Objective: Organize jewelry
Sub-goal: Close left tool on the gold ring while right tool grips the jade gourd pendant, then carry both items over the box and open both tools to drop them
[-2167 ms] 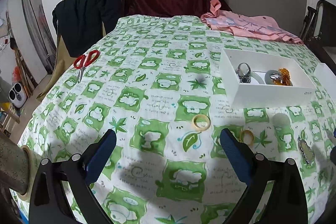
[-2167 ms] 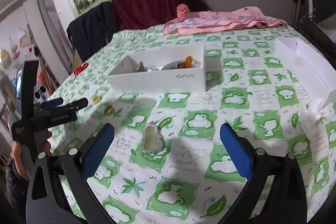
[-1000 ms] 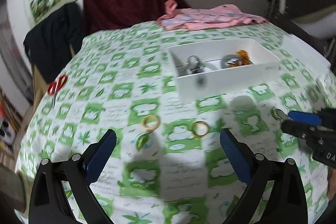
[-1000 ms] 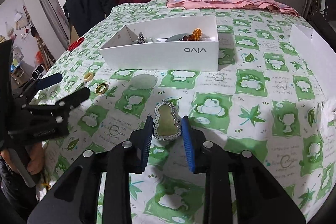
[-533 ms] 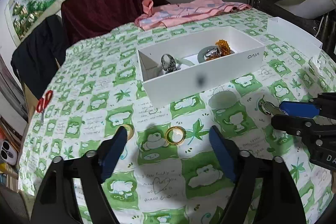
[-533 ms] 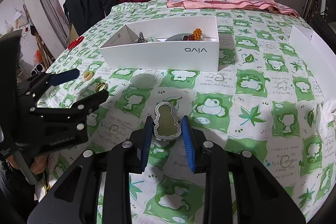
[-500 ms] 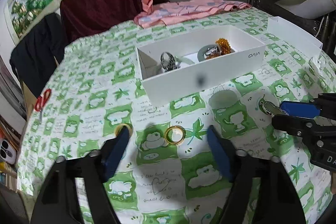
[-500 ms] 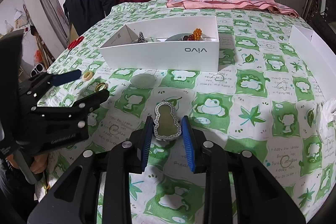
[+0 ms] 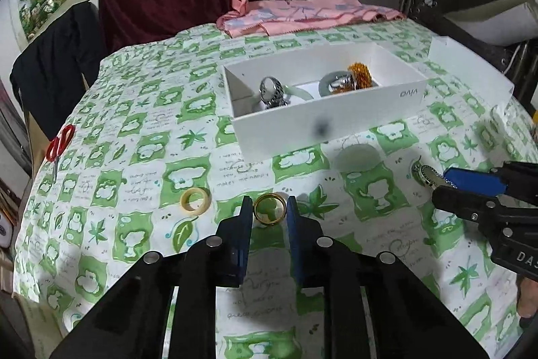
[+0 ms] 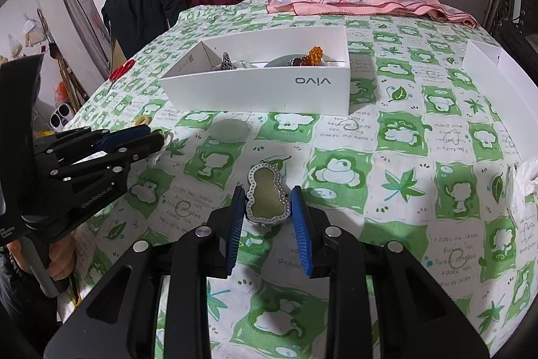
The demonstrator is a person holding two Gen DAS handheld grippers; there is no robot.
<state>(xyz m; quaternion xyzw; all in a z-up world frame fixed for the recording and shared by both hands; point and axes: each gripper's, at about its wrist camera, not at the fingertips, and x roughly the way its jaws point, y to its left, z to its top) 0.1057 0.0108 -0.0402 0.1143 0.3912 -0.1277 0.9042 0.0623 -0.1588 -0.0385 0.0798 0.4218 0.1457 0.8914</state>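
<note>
While working over the table, treat the white box, set mid-table toward the far edge, as the goal for both loose pieces. Already inside: a silver piece, a pale bangle, amber beads. Ignore the pink cloth at the far edge, the second tray along the right edge and the scissors at the left edge.

Right claw: pinching the pendant by its wide lower half, flat on the cloth nearer the near edge, in front of the box's long wall. Probably best lifted straight up first, so the beaded rim does not catch the cloth.

Left claw: pressed together on the gold ring, which sits on the cloth near the near edge, in front of the box's left end. Judged the step in hand: securing and raising this ring. Hold pressure even, since a thin round band can squirt out from between flat pads. Raise slowly, check that the ring comes up with the pads, then carry over the near wall and release low inside the box.

Leave for later the pale disc just in front of the box and the cream ring just left of the gold one. Keep the two claws apart on the way to the box.
</note>
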